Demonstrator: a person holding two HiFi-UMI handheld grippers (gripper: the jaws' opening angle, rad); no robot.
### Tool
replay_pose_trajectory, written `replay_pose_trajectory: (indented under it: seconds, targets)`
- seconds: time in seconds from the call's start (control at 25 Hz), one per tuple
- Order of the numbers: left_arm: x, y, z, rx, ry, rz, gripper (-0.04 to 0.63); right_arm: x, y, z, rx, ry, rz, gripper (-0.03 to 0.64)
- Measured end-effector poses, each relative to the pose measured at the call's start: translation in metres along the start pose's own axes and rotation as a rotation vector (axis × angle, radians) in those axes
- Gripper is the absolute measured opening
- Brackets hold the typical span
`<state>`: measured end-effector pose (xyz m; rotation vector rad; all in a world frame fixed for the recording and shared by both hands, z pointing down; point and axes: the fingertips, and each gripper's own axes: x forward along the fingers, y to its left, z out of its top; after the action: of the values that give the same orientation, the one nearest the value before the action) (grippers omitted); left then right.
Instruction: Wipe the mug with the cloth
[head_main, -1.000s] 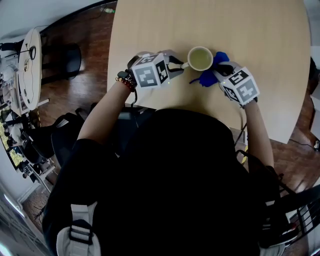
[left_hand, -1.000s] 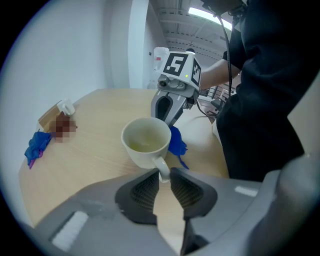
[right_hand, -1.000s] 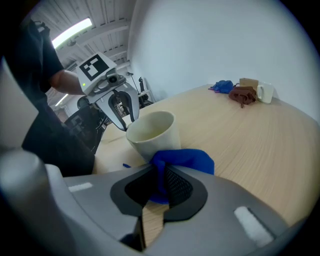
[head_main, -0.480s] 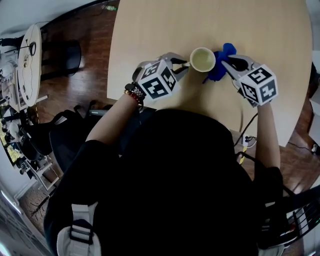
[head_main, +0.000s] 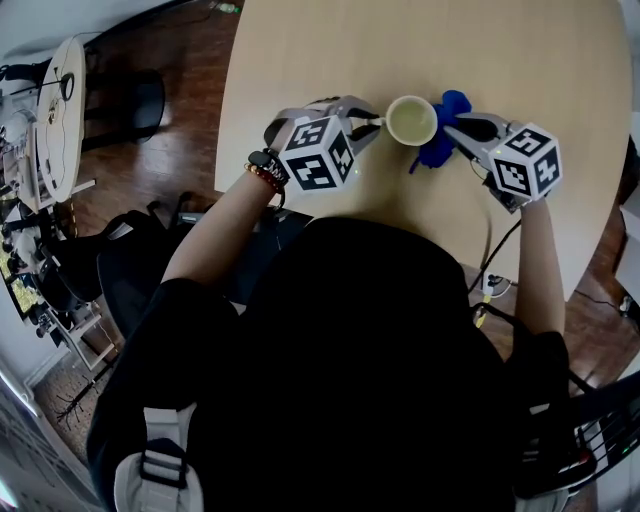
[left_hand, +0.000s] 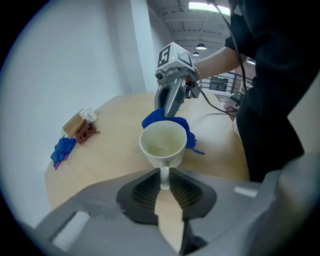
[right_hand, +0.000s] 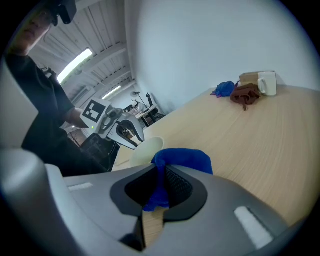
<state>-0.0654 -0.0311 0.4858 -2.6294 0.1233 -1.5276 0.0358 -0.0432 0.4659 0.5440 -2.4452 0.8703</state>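
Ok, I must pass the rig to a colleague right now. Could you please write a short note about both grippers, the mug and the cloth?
Left gripper: shut on the handle of the mug, which is upright at the table.
Right gripper: shut on the blue cloth.
Position: the cloth lies against the mug's side opposite the handle.
Done: both things are gripped and the cloth is at the mug. How much is already wiped cannot be seen.
Left: probably rub the cloth round the outside and rim, then put both down.
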Motion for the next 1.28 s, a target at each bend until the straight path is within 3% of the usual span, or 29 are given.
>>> replay_pose_trajectory:
  seconds: [0.2,0.36,0.48,0.68,0.96,1.28]
  targets:
    - [0.000,0.008,0.004,0.106,0.020,-0.009,0.063,0.008,-0.004,-0.014,-0.012,0.067,0.003,0.038]
    - [0.001,0.018,0.007,0.242,0.027,0.050,0.064,0.018,-0.005,-0.029,-0.066,0.174,-0.026,0.038]
    - [0.004,0.027,0.004,0.278,0.032,0.073,0.066,0.025,-0.003,-0.035,-0.091,0.213,-0.035,0.038]
    - [0.010,0.029,0.007,0.331,0.017,0.062,0.060,0.016,-0.001,-0.029,-0.045,0.138,-0.013,0.038]
    - [0.011,0.032,0.014,0.416,-0.001,0.052,0.058,-0.012,-0.017,0.021,-0.033,-0.003,0.001,0.038]
    - [0.019,0.020,0.026,0.570,-0.041,-0.025,0.057,-0.021,-0.001,0.012,-0.069,0.018,0.136,0.038]
